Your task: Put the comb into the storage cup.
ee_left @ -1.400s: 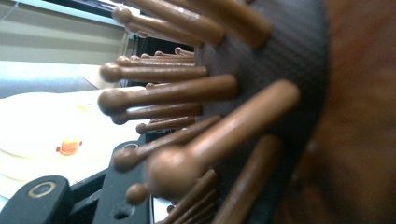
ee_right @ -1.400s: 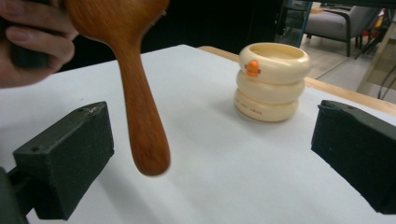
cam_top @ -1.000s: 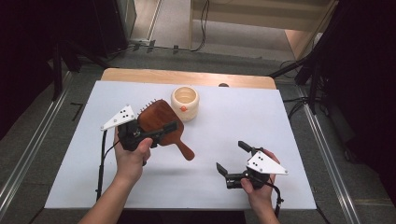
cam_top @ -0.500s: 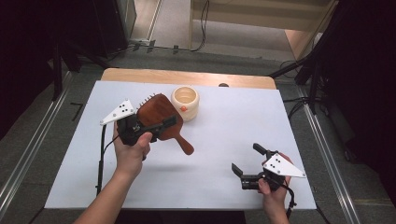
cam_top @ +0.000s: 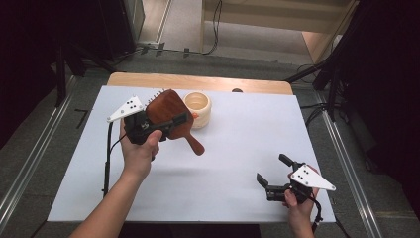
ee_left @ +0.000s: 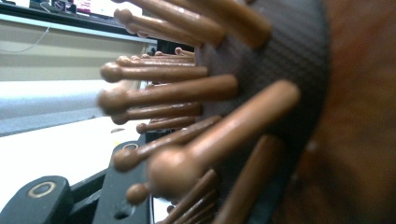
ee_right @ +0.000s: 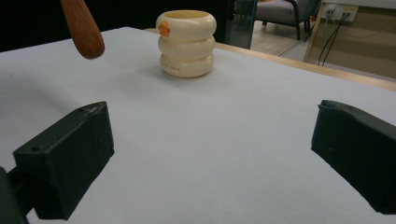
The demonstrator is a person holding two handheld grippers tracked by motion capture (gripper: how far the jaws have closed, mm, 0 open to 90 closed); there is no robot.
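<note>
Two grippers: left gripper clamps hairbrush; right gripper jaws wide.

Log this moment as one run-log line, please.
left claw: shut on wooden hairbrush, held above table | right claw: open, empty, low over white table | cream cup: upright, untouched

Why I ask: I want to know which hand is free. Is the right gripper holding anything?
No. In the right gripper view, the right gripper has its jaws wide apart with only the bare white table between them.
</note>
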